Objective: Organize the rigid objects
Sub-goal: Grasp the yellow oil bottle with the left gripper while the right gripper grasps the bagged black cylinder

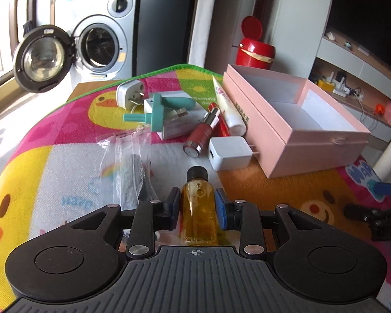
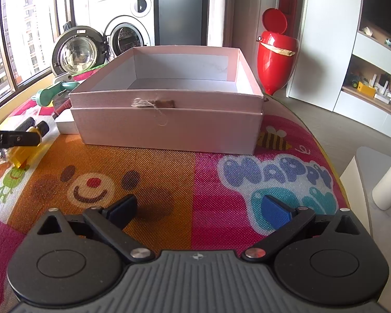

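Note:
My left gripper (image 1: 197, 200) is shut on a small bottle of yellow liquid (image 1: 198, 206) with a black cap, held just above the colourful mat (image 1: 65, 143). The bottle also shows in the right wrist view (image 2: 22, 154), pinched by the left gripper. An open pink box (image 1: 294, 120) with nothing in it stands to the right; it also shows in the right wrist view (image 2: 166, 109). Ahead lie a white charger cube (image 1: 229, 152), a red lipstick (image 1: 202, 133), a white tube (image 1: 229, 104), a teal tool (image 1: 156, 109) and a white plug adapter (image 1: 129, 94). My right gripper (image 2: 200, 211) is open and empty over the mat, in front of the box.
A clear plastic bag (image 1: 127, 167) with a dark item lies left of the bottle. A red bin (image 2: 275, 60) stands behind the box. A washing machine (image 1: 101, 41) with its door open is at the back left. The mat's edge (image 2: 336, 172) drops off at the right.

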{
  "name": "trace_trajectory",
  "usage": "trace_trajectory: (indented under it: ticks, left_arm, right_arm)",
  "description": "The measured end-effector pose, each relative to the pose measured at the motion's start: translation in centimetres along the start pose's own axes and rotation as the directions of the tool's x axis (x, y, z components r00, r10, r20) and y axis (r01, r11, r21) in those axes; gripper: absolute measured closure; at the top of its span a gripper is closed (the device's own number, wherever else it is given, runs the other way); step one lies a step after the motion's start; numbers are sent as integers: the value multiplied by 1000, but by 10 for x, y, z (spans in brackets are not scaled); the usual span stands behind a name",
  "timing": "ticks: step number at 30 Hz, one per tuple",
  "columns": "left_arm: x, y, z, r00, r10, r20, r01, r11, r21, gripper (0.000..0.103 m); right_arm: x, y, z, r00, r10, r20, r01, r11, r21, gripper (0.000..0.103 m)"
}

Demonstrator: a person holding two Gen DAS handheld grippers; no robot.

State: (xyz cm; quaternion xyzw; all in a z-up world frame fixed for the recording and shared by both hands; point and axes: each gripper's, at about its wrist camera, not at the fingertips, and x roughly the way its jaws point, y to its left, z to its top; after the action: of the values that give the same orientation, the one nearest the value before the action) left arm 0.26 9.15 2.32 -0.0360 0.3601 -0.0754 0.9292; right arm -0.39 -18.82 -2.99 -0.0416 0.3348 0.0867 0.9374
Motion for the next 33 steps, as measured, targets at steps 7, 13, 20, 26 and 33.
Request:
trace_trajectory:
  ticks: [7, 13, 20, 26, 33]
  left_arm:
    - [-50, 19, -39, 999, -44, -28, 44, 999, 20, 71]
    - [-42, 3, -45, 988, -148, -48, 153, 980, 130, 70]
    - [-39, 19, -42, 977, -203, -73, 208, 975, 74, 70]
    - [-35, 28, -38, 967, -237, -97, 239, 971, 5, 70]
    - [-40, 12, -40, 966, -215, -145, 234, 964, 127, 70]
  right_arm:
    - [-25, 70, 44, 955, 286, 85, -270, 950, -158, 5]
    - [24, 152, 96, 848, 505, -159, -522, 848, -90, 8]
    - [61, 188, 104, 827, 491, -275, -528, 846, -78, 77]
    - [33, 129, 80, 892, 399, -212, -422, 904, -75, 100]
    - [-2, 99, 59, 906, 399, -145, -420, 890, -178, 51]
